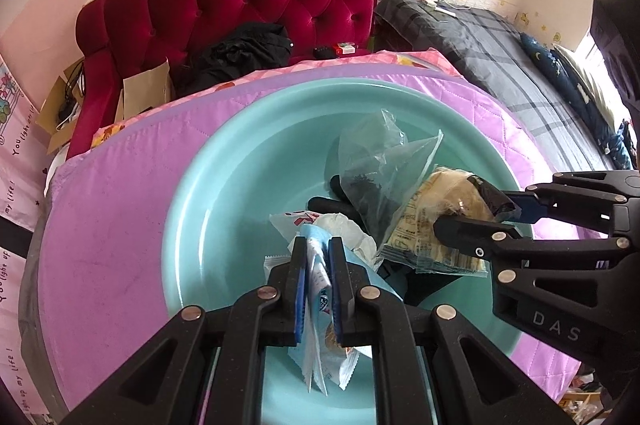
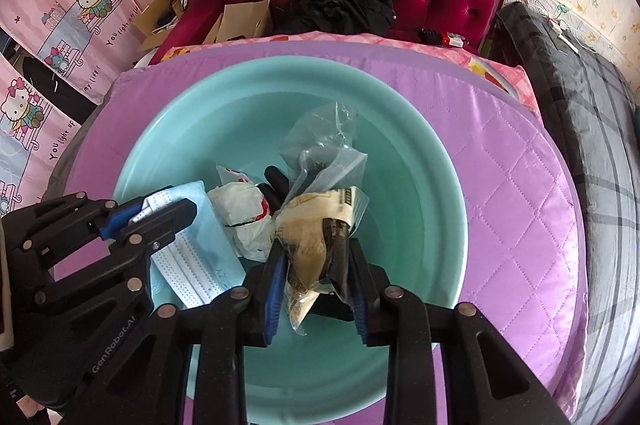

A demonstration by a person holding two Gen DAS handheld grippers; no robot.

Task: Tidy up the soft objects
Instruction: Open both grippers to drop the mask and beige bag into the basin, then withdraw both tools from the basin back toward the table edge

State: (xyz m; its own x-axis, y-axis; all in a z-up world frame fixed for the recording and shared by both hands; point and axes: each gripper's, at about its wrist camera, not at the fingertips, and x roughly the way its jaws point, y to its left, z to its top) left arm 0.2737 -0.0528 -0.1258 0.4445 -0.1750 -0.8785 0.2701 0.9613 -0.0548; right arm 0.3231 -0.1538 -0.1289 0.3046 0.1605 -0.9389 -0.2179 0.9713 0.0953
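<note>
The left claw is pinched on a thin blue-and-white sachet together with the edge of a pale blue pleated face mask. The sachet stands on edge between the blue pads, its long axis running along the claw's fingers, its crimped end hanging toward the camera. In the right wrist view the mask lies flat, its long axis slanting from upper left to lower right, and this claw reaches in from the left, level with the basin's rim.

The right claw squeezes a clear plastic packet of tan, fluffy material with a dark wrapper. The packet's long axis follows the fingers, its loose tail drooping toward the camera. This claw enters from the right in the left wrist view, tilted slightly downward.

Both bundles sit over the round teal plastic basin, which rests on a quilted lilac cover. Inside it lie a crumpled white wrapper, a black glove and an upright clear zip bag with dark contents.
</note>
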